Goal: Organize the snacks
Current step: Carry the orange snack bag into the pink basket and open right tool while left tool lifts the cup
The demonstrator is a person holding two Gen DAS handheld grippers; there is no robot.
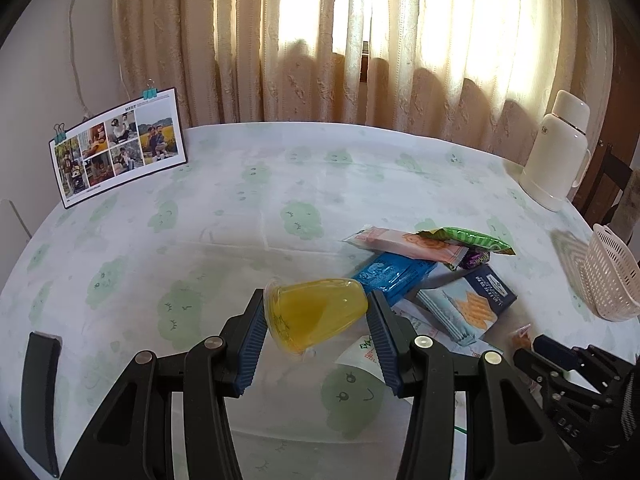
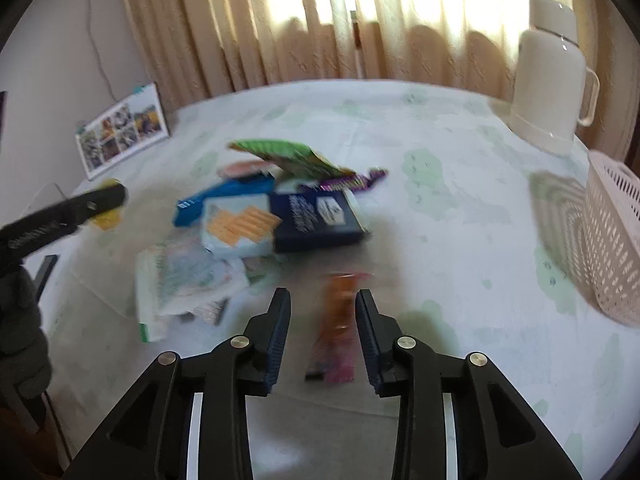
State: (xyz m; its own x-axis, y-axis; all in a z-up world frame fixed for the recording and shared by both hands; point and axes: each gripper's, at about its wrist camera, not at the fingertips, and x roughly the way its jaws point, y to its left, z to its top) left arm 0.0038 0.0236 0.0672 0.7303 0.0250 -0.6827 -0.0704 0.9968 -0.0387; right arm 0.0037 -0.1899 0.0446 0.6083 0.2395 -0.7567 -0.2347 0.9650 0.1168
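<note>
Left gripper (image 1: 316,320): jaws clamped on the yellow jelly cup (image 1: 316,314), one ribbed pad on each side wall, cup lying on its side with the sealed rim toward the left pad. It appears lifted clear of the tablecloth (image 1: 200,220). Judgement: thin plastic wall, liquid-heavy, smooth; likely to deform or slip under hard squeeze, so a moderate grip across the wall near the rim seems safest.

Right gripper (image 2: 323,332): jaws apart, nothing held. Orange-pink sachet (image 2: 336,328) lies flat between them, lengthwise along the fingers; frame blurred. Judgement: light, limp, crinkly film; pinch across its narrow width at mid-length.

Snack pile (image 2: 260,216) ahead and left of the right jaws. White basket (image 2: 612,240) well to their right, probable destination.
</note>
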